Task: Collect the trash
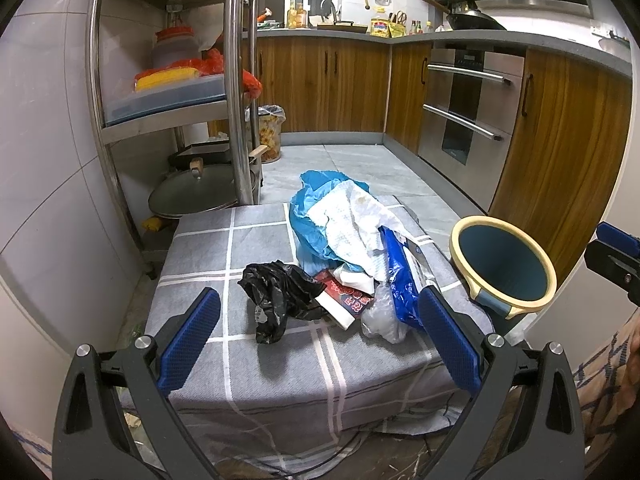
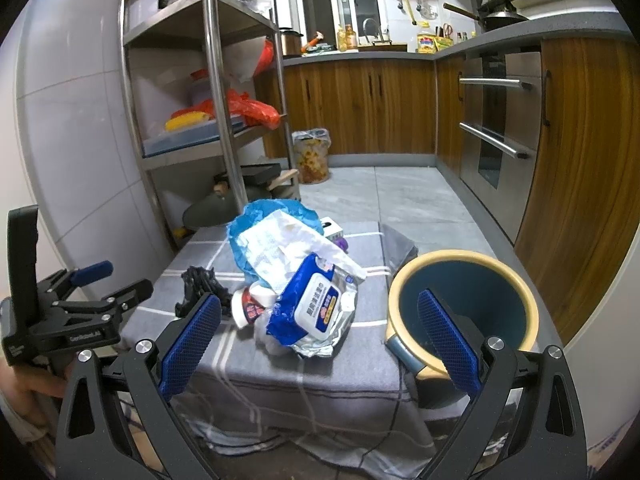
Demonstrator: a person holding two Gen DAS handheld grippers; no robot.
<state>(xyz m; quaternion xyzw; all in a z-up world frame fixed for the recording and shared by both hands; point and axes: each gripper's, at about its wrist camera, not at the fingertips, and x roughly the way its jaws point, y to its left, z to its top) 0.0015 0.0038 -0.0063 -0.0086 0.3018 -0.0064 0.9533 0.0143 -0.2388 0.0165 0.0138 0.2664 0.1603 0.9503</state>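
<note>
I held my left gripper (image 1: 320, 340) low at the near edge of the desk (image 1: 200, 248), its blue fingers (image 1: 188, 344) spread wide with nothing between them. My right gripper (image 2: 320, 344) hung beside it, its fingers (image 2: 448, 344) just as far apart and equally empty.

The trash lay heaped on the desk's grey checked cloth. Nearest my left gripper sat a crumpled black plastic bag (image 1: 276, 296). Just right of it lay a red printed wrapper (image 1: 346, 294) with a white piece across it, touching the pile. Behind those rose a blue plastic bag (image 1: 312, 216) with crumpled white paper (image 1: 352, 224) on top. A blue-and-white wet-wipes pack (image 2: 316, 308) leaned against the near right side of the heap, over a clear plastic bag (image 1: 380, 320).

The blue bin (image 1: 504, 264) with a cream rim stood just off the desk's right side, tilted with its open mouth toward me. In the right wrist view my right fingers framed its near rim.
</note>
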